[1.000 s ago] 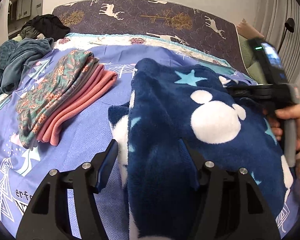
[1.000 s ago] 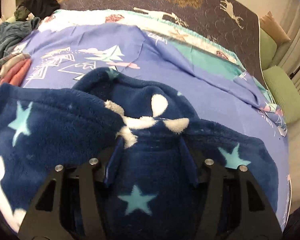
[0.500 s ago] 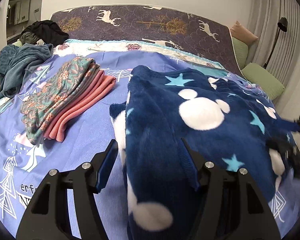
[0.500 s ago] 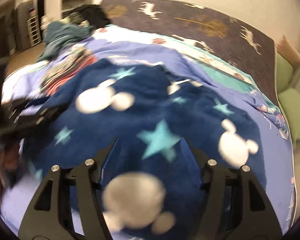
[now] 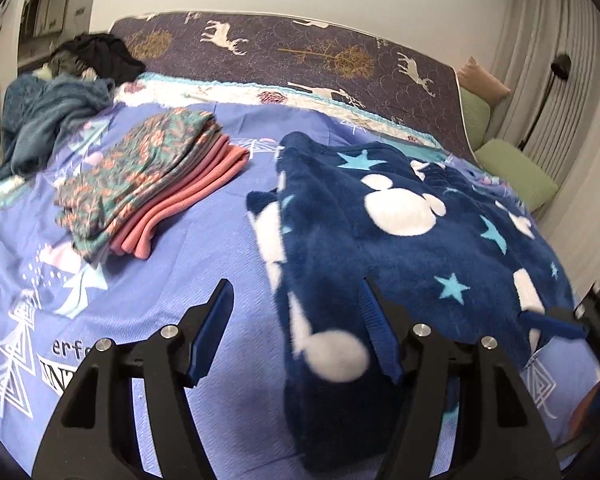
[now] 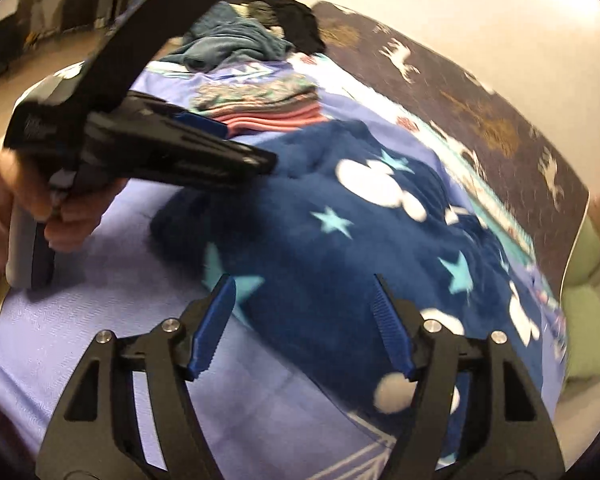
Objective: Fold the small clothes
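Note:
A dark blue fleece garment (image 5: 412, 240) with white mouse heads and light blue stars lies on the purple bedsheet (image 5: 204, 256), folded over itself. It also shows in the right wrist view (image 6: 340, 240). My left gripper (image 5: 296, 332) is open and empty above the garment's near left edge. My right gripper (image 6: 304, 320) is open and empty above the garment's near edge. The left gripper also shows in the right wrist view (image 6: 224, 140), held by a hand over the garment's left side.
A stack of folded clothes (image 5: 152, 176), floral on top and pink below, lies at the left of the bed. A pile of teal and black clothes (image 5: 52, 112) sits at the far left corner. Green cushions (image 5: 516, 168) lie at the right by the dark deer-print headboard (image 5: 300, 56).
Both grippers have let go of the blue garment and pulled back toward the near edge. The garment now lies folded on the bed. The right gripper has swung round to face left.

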A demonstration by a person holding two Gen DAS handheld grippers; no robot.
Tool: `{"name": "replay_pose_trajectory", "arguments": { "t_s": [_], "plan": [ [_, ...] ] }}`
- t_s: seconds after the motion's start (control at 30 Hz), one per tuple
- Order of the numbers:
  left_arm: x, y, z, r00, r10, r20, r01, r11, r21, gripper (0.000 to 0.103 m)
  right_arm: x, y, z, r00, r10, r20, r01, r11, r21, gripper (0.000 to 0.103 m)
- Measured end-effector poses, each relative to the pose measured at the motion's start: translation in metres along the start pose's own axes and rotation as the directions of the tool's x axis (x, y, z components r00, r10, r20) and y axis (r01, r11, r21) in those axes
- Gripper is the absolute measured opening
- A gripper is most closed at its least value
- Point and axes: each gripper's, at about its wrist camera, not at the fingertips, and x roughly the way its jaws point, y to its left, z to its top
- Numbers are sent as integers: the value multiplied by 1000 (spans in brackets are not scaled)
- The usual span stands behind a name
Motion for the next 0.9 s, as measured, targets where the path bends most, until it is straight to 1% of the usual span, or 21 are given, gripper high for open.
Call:
{"name": "replay_pose_trajectory", "arguments": {
  "t_s": [0.07, 0.13, 0.2, 0.3, 0.33, 0.4, 0.43, 0.47, 0.53, 0.57, 0.63, 0.67, 0.73, 0.8, 0.83, 0.87, 0.9],
  "plan": [
    [-2, 15, -1, 1000, -12, 2, 12, 999, -51, 65, 3, 13, 1, 1000, 12, 4, -12, 999, -40, 71],
    [-4, 32, -1, 999, -35, 8, 36, 994, -105, 65, 8, 26, 2, 1000, 5, 11, -4, 995, -96, 71],
    [-5, 45, 1, 997, -71, 10, 71, 986, -151, 65, 12, 37, 3, 1000, -4, 21, 7, 990, -143, 71],
    [-3, 53, 4, 991, -134, 8, 134, 974, -180, 65, 20, 49, 3, 1000, -7, 20, 11, 981, -196, 73],
    [1, 55, 6, 985, -172, -4, 168, 968, -186, 65, 23, 50, 4, 1000, -10, 16, 13, 979, -205, 73],
    [9, 55, 10, 977, -211, -26, 202, 962, -186, 65, 29, 54, 4, 1000, -17, 13, 20, 973, -229, 73],
    [17, 54, 14, 967, -250, -49, 237, 955, -178, 67, 31, 57, 4, 1000, -21, 13, 24, 971, -239, 74],
    [25, 53, 18, 961, -270, -68, 255, 951, -176, 67, 33, 60, 4, 1000, -26, 15, 29, 967, -252, 75],
    [45, 52, 27, 948, -300, -103, 278, 943, -184, 67, 40, 64, 5, 999, -41, 18, 44, 961, -273, 75],
    [58, 52, 33, 937, -325, -130, 297, 934, -198, 67, 42, 66, 7, 999, -46, 26, 51, 959, -279, 75],
    [81, 55, 39, 929, -333, -164, 289, 926, -245, 67, 47, 70, 10, 998, -53, 39, 62, 955, -289, 75],
    [89, 57, 42, 921, -351, -169, 299, 915, -271, 68, 49, 71, 13, 998, -54, 44, 65, 955, -290, 75],
    [105, 63, 47, 893, -418, -169, 349, 878, -328, 68, 53, 73, 15, 997, -56, 49, 68, 955, -289, 75],
    [115, 64, 52, 885, -440, -152, 370, 863, -343, 68, 57, 73, 17, 997, -57, 55, 71, 955, -288, 74],
    [118, 63, 54, 884, -443, -148, 376, 864, -335, 67, 59, 74, 18, 996, -60, 60, 75, 955, -288, 73],
    [122, 61, 56, 887, -438, -145, 376, 869, -323, 66, 61, 74, 19, 996, -63, 65, 79, 955, -286, 69],
    [124, 59, 56, 891, -431, -143, 373, 874, -312, 56, 63, 74, 19, 996, -65, 68, 82, 955, -284, 66]
  ]
}}
